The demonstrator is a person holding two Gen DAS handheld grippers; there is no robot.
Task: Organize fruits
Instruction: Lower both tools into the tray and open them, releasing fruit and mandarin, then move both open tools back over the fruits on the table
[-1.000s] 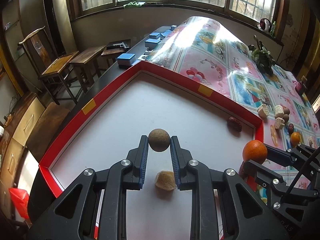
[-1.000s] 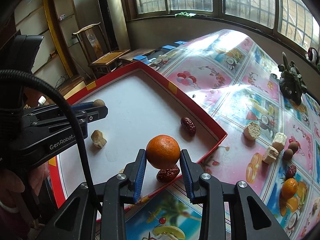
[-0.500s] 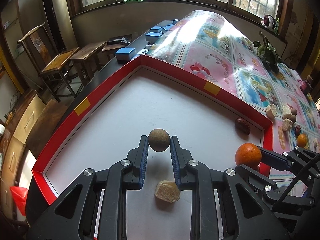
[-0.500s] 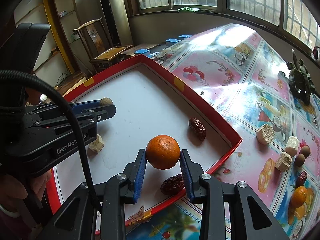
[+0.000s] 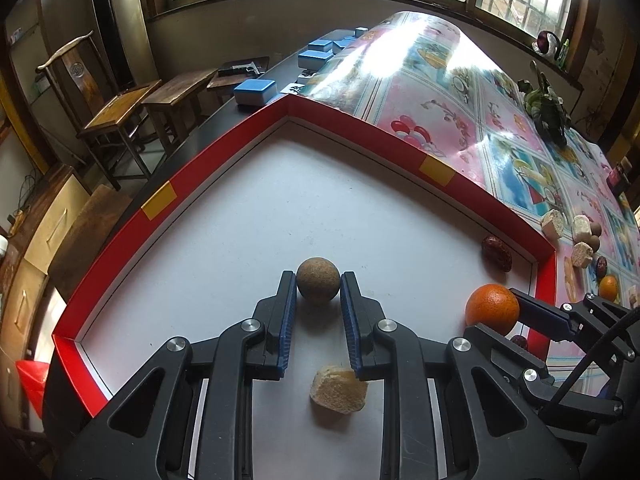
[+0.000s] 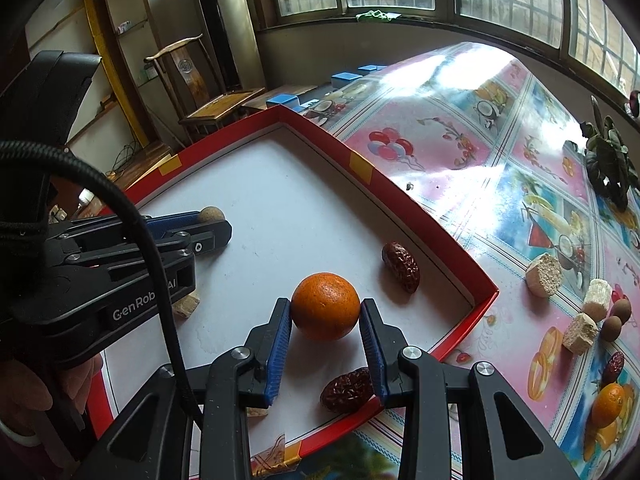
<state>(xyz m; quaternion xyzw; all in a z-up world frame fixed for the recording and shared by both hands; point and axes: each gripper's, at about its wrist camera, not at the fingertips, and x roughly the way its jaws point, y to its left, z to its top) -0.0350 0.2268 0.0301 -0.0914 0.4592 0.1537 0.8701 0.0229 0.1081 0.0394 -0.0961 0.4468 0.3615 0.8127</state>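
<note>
The left claw is gripping a brown round fruit over the red-walled tray; the right claw is clamping an orange there. Dates and a pale chunk are lying beneath; more fruit is sitting on the worktop.

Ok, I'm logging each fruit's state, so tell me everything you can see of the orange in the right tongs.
The orange is round, bright orange, with a finely pitted peel that looks whole. The right tongs are shut on it, blue pads pressing its two sides. It hangs over the white floor of the red-walled tray, near the tray's corner. A wrinkled dark red date lies below it, another date beyond. Only the pads appear to touch it.
</note>
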